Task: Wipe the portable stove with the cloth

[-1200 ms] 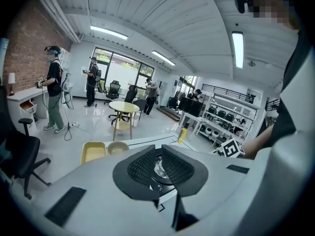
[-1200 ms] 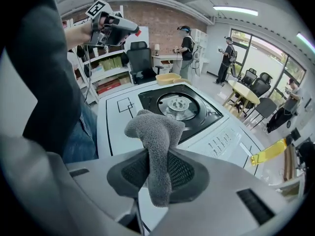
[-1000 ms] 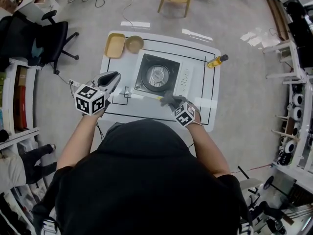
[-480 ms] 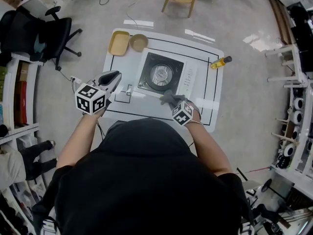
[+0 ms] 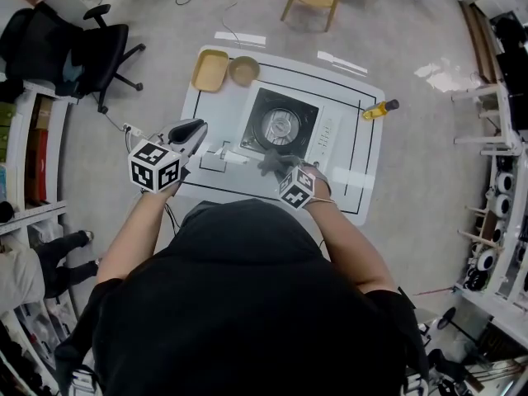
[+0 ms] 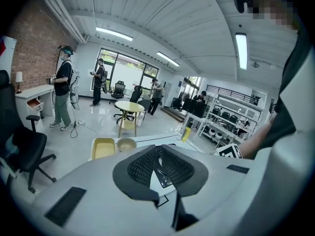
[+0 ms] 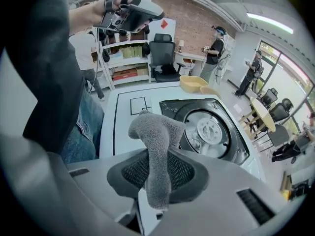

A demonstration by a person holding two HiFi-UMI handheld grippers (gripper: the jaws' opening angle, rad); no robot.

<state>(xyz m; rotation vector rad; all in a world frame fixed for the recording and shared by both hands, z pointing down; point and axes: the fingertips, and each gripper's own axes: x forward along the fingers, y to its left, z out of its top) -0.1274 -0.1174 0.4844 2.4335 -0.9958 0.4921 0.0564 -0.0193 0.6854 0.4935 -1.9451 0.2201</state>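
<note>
Cloth (image 7: 156,144) sits clamped in right claw (image 7: 158,173), just beside portable stove (image 7: 224,146).

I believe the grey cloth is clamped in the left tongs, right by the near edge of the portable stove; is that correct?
Not quite: the grey cloth is clamped in the right tongs, not the left, as the right gripper view shows. It is indeed by the near edge of the portable stove. The left tongs hold nothing.
</note>
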